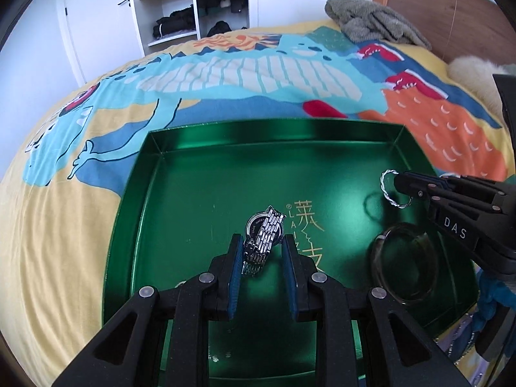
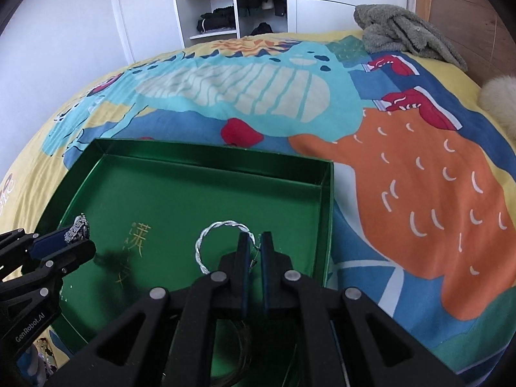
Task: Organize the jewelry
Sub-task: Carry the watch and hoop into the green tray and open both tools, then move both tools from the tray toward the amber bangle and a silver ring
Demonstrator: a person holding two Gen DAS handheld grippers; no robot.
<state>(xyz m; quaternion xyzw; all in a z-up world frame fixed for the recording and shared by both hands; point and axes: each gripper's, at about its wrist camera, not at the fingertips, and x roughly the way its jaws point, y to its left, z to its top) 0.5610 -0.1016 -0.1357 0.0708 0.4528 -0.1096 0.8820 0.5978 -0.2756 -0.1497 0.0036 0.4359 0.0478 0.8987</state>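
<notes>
On patterned bedspread, green tray.

- The right gripper, seen at the right edge of the left wrist view, carries white letters "DAS" on its black body.
- The left gripper, seen at the near left of the right wrist view, carries white lettering "GenRobot.AI" on its black arm.
- The green tray bears gold Chinese characters on its floor, with a ® sign and Latin letters starting "LAI" beside them; the rest is hidden.
- The watch back shows "BACK" and "WATER" around its rim.
</notes>
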